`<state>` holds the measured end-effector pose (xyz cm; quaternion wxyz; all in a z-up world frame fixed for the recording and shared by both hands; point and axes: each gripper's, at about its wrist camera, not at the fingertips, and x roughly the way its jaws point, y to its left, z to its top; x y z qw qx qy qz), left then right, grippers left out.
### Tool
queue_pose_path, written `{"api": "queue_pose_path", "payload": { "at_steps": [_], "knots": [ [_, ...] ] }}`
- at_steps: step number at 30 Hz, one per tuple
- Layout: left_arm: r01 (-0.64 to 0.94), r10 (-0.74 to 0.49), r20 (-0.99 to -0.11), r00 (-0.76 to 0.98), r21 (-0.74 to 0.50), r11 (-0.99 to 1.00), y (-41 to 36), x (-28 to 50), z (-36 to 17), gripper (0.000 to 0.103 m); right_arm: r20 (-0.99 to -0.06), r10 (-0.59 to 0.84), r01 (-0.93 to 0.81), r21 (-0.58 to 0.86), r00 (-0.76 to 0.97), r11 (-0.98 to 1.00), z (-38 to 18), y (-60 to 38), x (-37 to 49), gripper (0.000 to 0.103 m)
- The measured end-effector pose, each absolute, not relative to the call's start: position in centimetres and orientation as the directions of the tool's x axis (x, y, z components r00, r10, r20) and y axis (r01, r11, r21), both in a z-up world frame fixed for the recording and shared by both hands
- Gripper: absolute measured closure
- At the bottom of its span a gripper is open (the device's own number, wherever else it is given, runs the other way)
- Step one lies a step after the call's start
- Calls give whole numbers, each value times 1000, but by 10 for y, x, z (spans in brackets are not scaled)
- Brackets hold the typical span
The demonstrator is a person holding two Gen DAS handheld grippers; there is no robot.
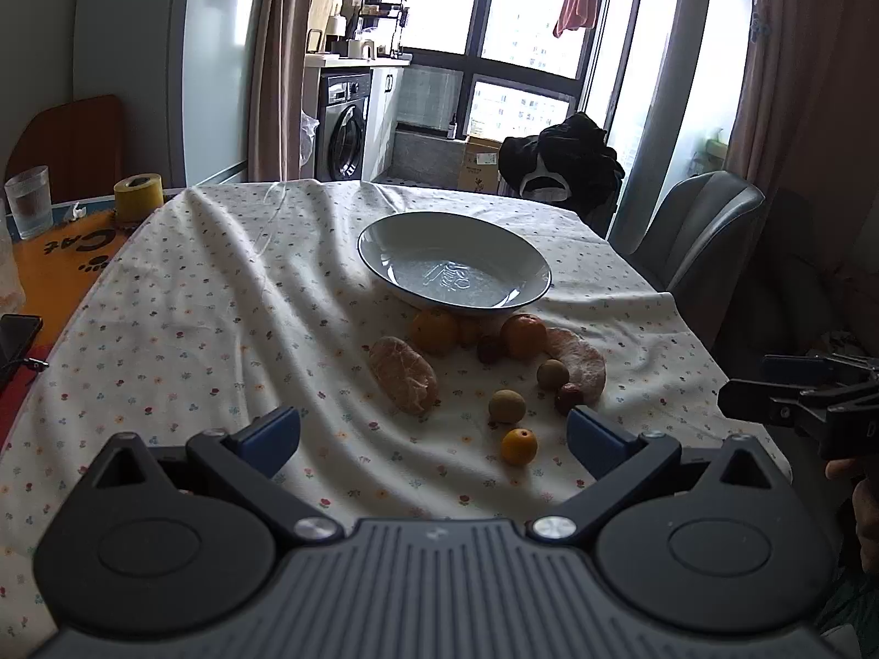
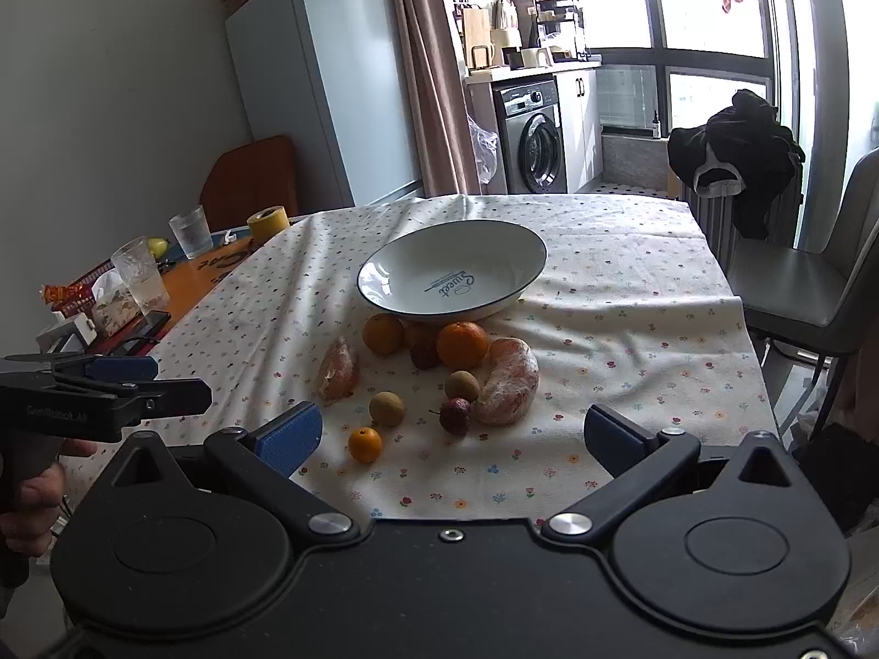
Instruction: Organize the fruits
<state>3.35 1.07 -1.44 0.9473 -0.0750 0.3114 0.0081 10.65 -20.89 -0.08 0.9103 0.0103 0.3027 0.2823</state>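
Observation:
A white bowl (image 1: 454, 262) (image 2: 451, 269) with a dark rim sits on the flowered tablecloth, nothing inside it. In front of it lie two oranges (image 2: 462, 344), two peeled pomelo pieces (image 2: 506, 381) (image 1: 404, 373), small brownish-green fruits (image 2: 387, 408), dark red fruits (image 2: 455, 415) and a small kumquat (image 1: 518, 445) (image 2: 365, 444). My left gripper (image 1: 434, 436) hovers open just short of the fruits, nothing between its blue pads. My right gripper (image 2: 453, 436) is open too, above the near cloth with the kumquat by its left pad.
At the left, on the bare orange table, stand glasses (image 2: 189, 230), a yellow tape roll (image 1: 138, 196), a phone (image 1: 16, 332) and snack packets. A grey chair (image 2: 813, 274) stands at the right. A washing machine and fridge are behind.

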Motion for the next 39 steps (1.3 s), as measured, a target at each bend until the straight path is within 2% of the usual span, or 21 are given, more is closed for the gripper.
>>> {"api": "queue_pose_path", "payload": {
  "at_steps": [6,8,12,14,17,24,28,32,39],
  "knots": [
    [-58,-42,-592,805,-150,987,13,44,-25,3,-551,527,-503,211,647,838,-14,-209,118,0],
    [-55,-50,-597,801,-157,986,12,48,-30,7,-558,525,-502,212,642,839,-19,-209,121,2],
    [-44,-72,-614,786,-173,984,11,57,-41,13,-578,525,-496,225,625,838,-31,-207,129,14],
    [-42,-78,-623,778,-176,983,9,62,-46,20,-585,530,-495,238,614,836,-36,-207,133,20],
    [-33,-95,-639,763,-185,982,7,69,-53,29,-597,533,-492,250,600,834,-45,-206,139,24],
    [-14,-136,-656,742,-218,976,-1,86,-67,38,-606,544,-484,281,580,829,-57,-205,151,40],
    [-6,-155,-667,729,-233,972,-7,94,-74,46,-613,533,-474,276,583,836,-63,-203,157,42],
    [2,-168,-673,720,-240,971,-14,102,-80,48,-610,517,-457,269,601,848,-65,-202,160,42],
    [17,-195,-686,701,-257,966,-22,111,-93,67,-615,511,-450,268,601,852,-71,-199,165,42]
  ]
}}
